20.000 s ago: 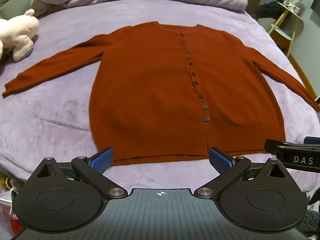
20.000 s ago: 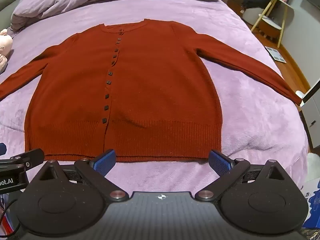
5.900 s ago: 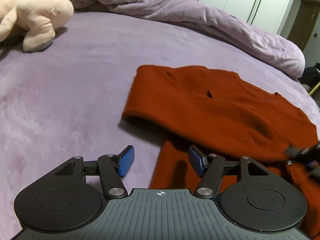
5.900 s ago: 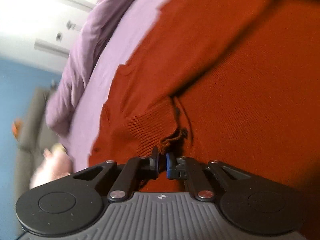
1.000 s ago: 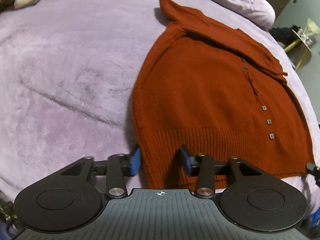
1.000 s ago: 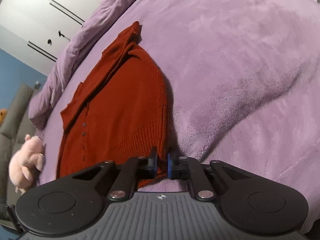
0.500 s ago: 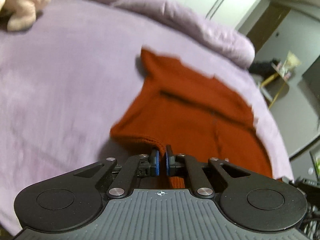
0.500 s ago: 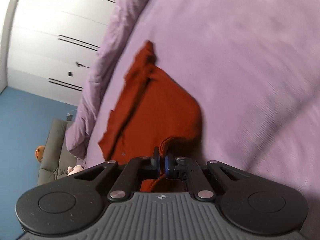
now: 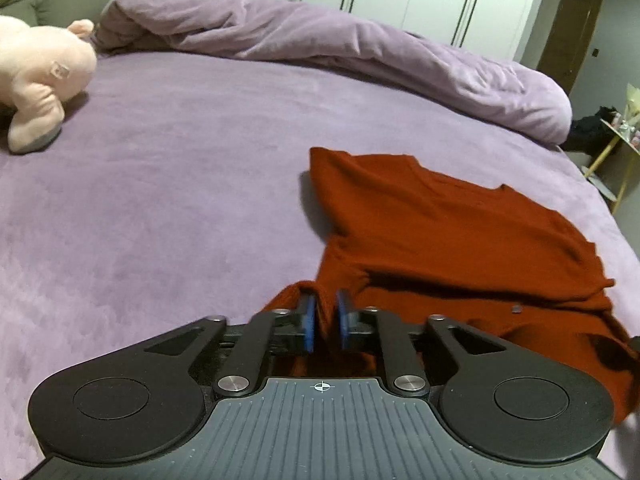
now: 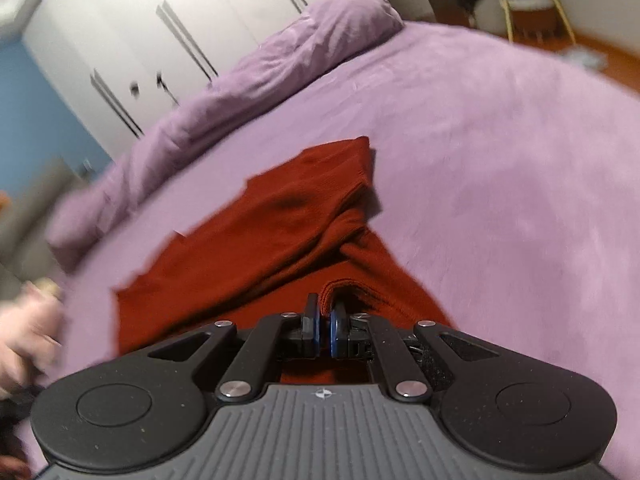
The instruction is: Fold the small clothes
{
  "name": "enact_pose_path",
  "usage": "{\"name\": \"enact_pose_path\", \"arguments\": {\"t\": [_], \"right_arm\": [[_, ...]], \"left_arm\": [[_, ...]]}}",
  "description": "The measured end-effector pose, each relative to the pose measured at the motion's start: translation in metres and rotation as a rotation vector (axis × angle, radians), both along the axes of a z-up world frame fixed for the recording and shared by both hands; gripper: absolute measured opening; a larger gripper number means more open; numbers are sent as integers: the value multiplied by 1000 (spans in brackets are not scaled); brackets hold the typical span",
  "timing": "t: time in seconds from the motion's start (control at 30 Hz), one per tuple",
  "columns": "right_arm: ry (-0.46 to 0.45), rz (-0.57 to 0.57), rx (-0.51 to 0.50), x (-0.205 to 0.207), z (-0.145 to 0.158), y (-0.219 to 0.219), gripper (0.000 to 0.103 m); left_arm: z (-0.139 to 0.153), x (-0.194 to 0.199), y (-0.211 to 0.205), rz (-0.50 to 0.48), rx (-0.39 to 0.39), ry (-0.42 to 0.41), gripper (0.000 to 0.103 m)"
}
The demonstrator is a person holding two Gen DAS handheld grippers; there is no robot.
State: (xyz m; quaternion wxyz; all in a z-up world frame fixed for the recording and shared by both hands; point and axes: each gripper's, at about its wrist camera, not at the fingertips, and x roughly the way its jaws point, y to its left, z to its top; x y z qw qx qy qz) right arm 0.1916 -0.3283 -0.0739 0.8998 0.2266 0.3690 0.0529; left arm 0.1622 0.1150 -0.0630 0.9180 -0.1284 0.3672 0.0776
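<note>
A rust-red knit cardigan (image 9: pixel 448 236) lies on the purple bed (image 9: pixel 180 184), its lower half lifted and carried over towards the collar. In the left wrist view my left gripper (image 9: pixel 325 320) has the left hem corner between its blue pads (image 9: pixel 307 322); its jaws are opening and the knit sits loosely in the gap. The right wrist view shows the cardigan (image 10: pixel 280 240) again, with my right gripper (image 10: pixel 324 330) shut on the right hem corner, which bunches up just beyond the pads. Sleeves are folded in across the body.
A pink plush toy (image 9: pixel 36 76) lies at the far left of the bed. A rumpled purple duvet (image 9: pixel 340 48) runs along the far edge, with white wardrobe doors (image 10: pixel 140 40) behind. A blurred hand (image 10: pixel 20 344) shows at the left edge of the right wrist view.
Both grippers closed on the hem corners and carried them up and forward over the cardigan. The left jaws have now parted again; the right stays closed.
</note>
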Motion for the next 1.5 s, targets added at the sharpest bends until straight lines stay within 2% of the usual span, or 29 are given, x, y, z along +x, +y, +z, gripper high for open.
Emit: {"name": "enact_pose_path", "arguments": {"t": [0.03,0.07,0.1,0.13,0.17,0.2,0.33,0.43,0.53,0.6,0.7,0.87,0.9,0.97,1.07,1.13,1.17,1.23,1.27,1.3,1.33,1.4,1.5], "right_arm": [[3,-1,-35,2,0,2,6],[-7,0,-45,0,0,2,7],[-28,-3,-38,-3,1,-1,11],[-52,-10,-29,-8,1,-5,17],[-68,-20,-30,-13,2,-9,30],[-82,-24,-38,-17,2,-13,38],[-55,60,-132,-20,-7,-15,38],[-32,128,-165,-19,-13,-10,38],[-34,173,-224,-15,-11,0,34],[-32,196,-250,-11,-10,5,21],[-39,225,-294,-9,-8,10,14],[-12,261,-323,-3,-13,11,14],[-5,254,-319,-1,-13,10,18],[14,244,-289,2,-11,7,23],[45,243,-229,8,-13,3,31],[57,243,-208,12,-15,2,31],[58,244,-205,13,-15,2,31],[58,245,-208,14,-15,3,30],[55,245,-218,14,-15,5,24],[50,245,-229,13,-15,7,13],[46,252,-232,12,-14,9,11],[34,262,-254,10,-13,14,8],[2,261,-270,6,-4,19,8]], "left_arm": [[-1,-3,2,3,9,-14,34],[-1,-6,4,7,27,-31,54],[-1,-5,9,5,39,-49,60],[-2,-9,14,-6,45,-66,60],[-2,-10,17,-23,45,-72,60],[-4,-10,21,-44,40,-67,62],[-14,-1,23,-84,40,1,62],[-19,6,12,-133,61,7,62],[-21,12,-3,-175,116,4,56],[-23,16,-9,-202,117,13,50],[-26,18,-14,-228,118,16,43],[-32,20,-11,-231,99,42,45],[-32,20,-10,-233,96,43,49],[-31,21,-9,-241,90,47,54],[-34,26,-9,-257,102,75,54],[-37,29,-9,-258,104,93,51],[-37,30,-9,-251,102,95,47],[-38,30,-9,-245,110,94,30],[-38,31,-9,-242,123,96,21],[-38,31,-10,-245,129,94,19],[-37,31,-10,-246,130,93,16],[-32,30,-10,-241,135,86,10],[-13,25,-9,-229,131,30,10]]}}
